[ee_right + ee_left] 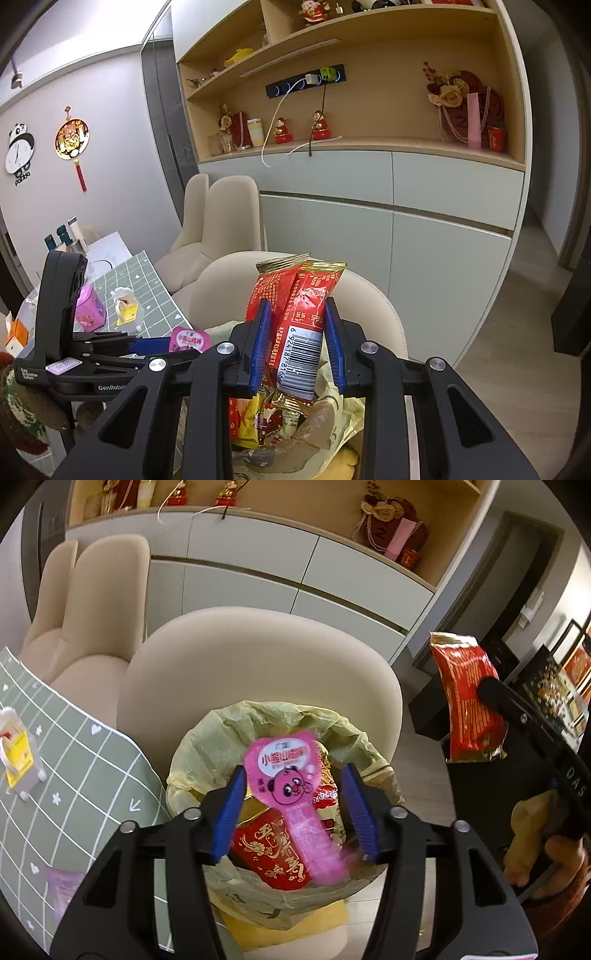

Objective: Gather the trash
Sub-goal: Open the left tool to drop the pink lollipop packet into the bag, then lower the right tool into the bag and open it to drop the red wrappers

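Right wrist — green grid tablecloth [147, 280], shelves [354, 122]

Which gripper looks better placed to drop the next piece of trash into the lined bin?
Probably the right gripper: it is shut on the red-and-gold snack wrapper above the yellow-lined bin. The left gripper is open, with the pink spoon-shaped wrapper apparently loose between its jaws.

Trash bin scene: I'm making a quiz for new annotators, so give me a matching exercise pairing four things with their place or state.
Things:
1. pink wrapper
2. red snack bag
3. yellow-green liner
4. yellow-and-white holder

Places or states:
A. on the green grid tablecloth
B. clamped in the right gripper
C. lines the bin
D. between the left gripper's open fingers, over the bin

Pairs: 1-D, 2-B, 3-C, 4-A
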The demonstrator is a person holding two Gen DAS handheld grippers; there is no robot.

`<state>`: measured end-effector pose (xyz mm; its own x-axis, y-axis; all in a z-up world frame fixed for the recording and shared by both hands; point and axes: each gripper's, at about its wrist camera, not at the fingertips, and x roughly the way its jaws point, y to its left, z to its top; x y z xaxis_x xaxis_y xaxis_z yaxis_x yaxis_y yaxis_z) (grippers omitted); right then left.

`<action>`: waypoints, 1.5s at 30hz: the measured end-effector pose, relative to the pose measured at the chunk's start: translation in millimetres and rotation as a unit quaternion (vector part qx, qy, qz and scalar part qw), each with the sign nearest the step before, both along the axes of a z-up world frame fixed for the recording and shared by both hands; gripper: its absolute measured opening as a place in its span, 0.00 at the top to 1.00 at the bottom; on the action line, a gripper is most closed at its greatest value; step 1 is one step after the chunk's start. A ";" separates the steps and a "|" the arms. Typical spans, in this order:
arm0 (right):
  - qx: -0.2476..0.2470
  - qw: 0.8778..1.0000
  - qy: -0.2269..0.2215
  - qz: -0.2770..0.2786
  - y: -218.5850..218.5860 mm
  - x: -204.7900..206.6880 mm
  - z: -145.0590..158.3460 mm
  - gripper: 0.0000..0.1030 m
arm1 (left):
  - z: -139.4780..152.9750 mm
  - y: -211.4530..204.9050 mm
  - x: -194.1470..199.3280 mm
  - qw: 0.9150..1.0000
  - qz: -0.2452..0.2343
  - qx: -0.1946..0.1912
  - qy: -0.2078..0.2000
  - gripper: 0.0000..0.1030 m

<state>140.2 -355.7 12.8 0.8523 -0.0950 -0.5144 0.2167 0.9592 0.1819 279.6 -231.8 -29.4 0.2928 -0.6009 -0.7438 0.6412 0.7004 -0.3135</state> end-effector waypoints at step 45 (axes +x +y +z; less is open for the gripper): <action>0.002 0.992 0.117 0.050 52.1 53.8 -102.6 0.54 | 6.0 166.5 -35.0 0.991 0.137 0.000 -0.001 0.48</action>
<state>194.0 -303.6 -89.8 0.7140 -0.0146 -0.7000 0.1577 0.9774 0.1406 244.6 -65.3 -23.4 0.4466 -0.4982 -0.7432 0.4269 0.8487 -0.3123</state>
